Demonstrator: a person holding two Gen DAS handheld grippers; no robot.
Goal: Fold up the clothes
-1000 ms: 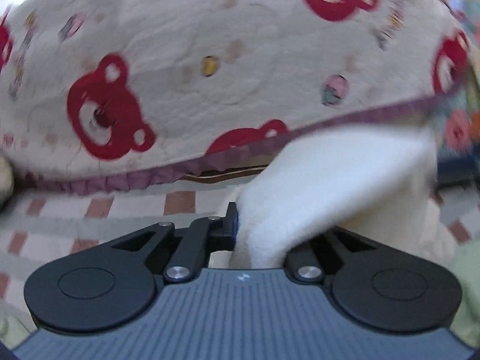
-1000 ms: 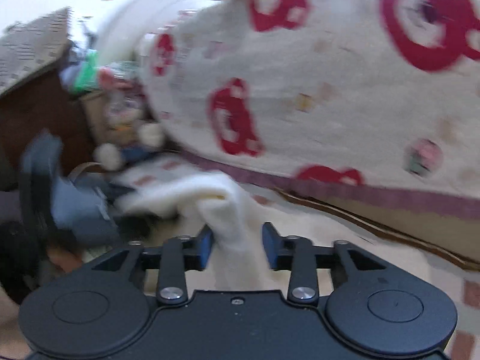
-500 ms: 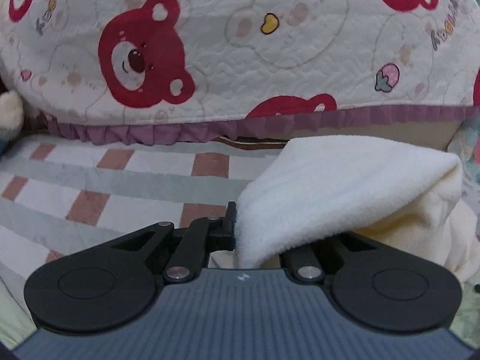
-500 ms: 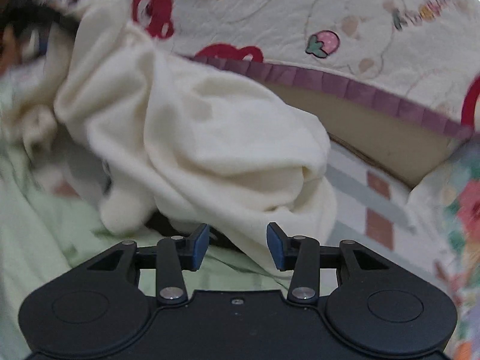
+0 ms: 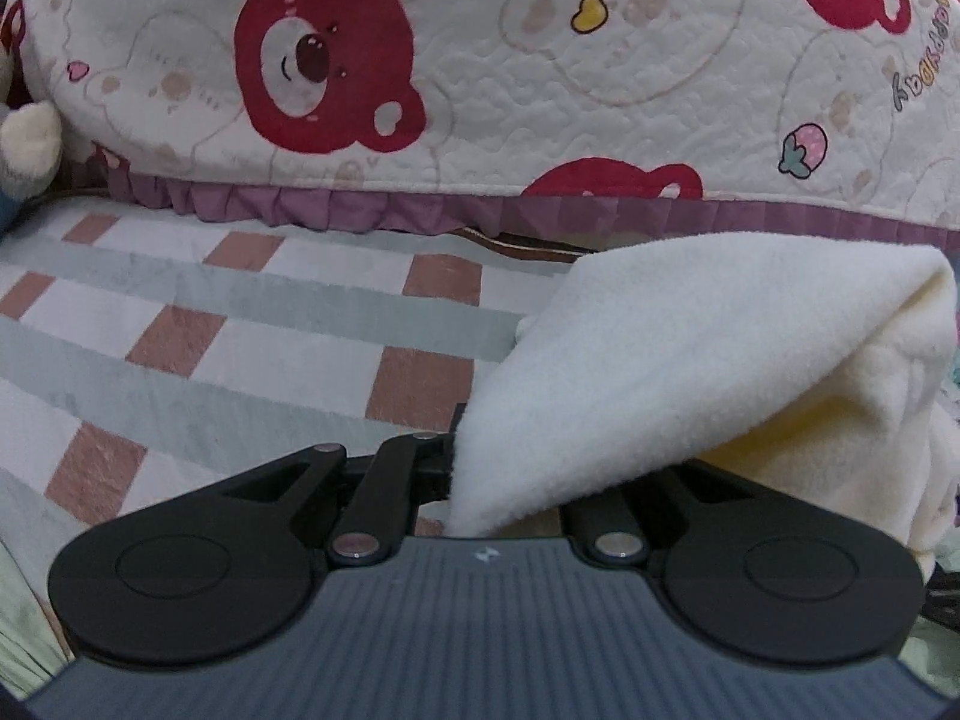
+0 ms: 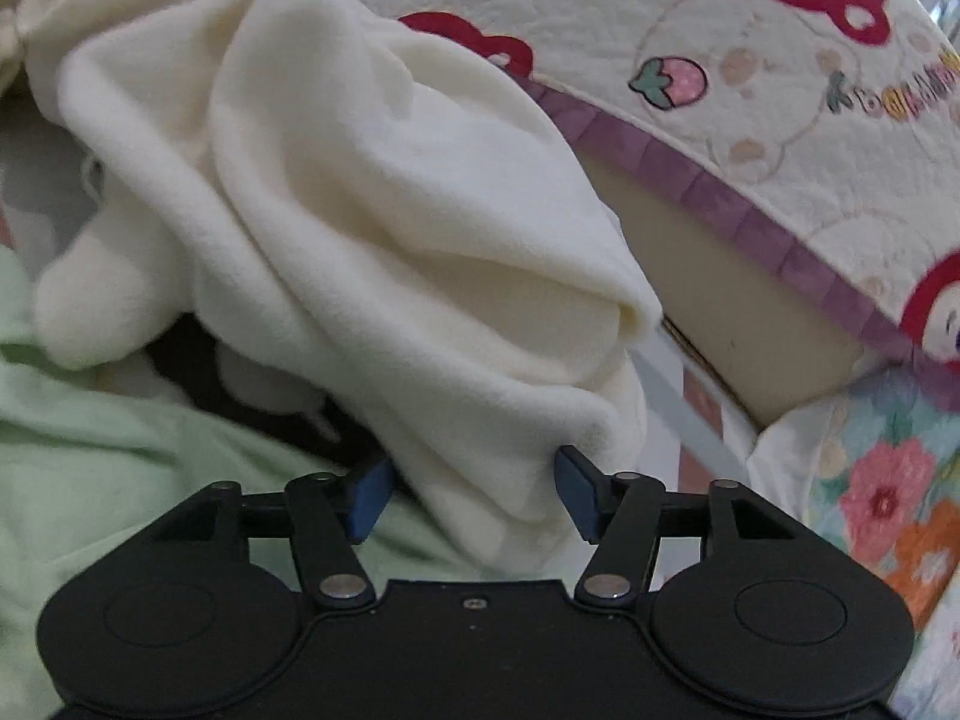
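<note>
A cream fleece garment (image 5: 690, 360) hangs over my left gripper (image 5: 480, 468). The left gripper is shut on a fold of it; the cloth hides the right finger. In the right wrist view the same cream garment (image 6: 372, 228) lies bunched in thick folds, and a lower fold sits between the blue pads of my right gripper (image 6: 474, 486). The right jaws stand wide apart and do not pinch the cloth.
A bear-print quilt (image 5: 540, 60) with a purple frill rises behind, above a checked sheet (image 5: 240, 324). A pale green cloth (image 6: 120, 438) lies at the lower left of the right wrist view, and a floral fabric (image 6: 888, 492) at its right.
The left gripper moved closer to the quilt, still holding the cream garment. The right gripper swung over to the bunched garment and its jaws opened wider around a fold.
</note>
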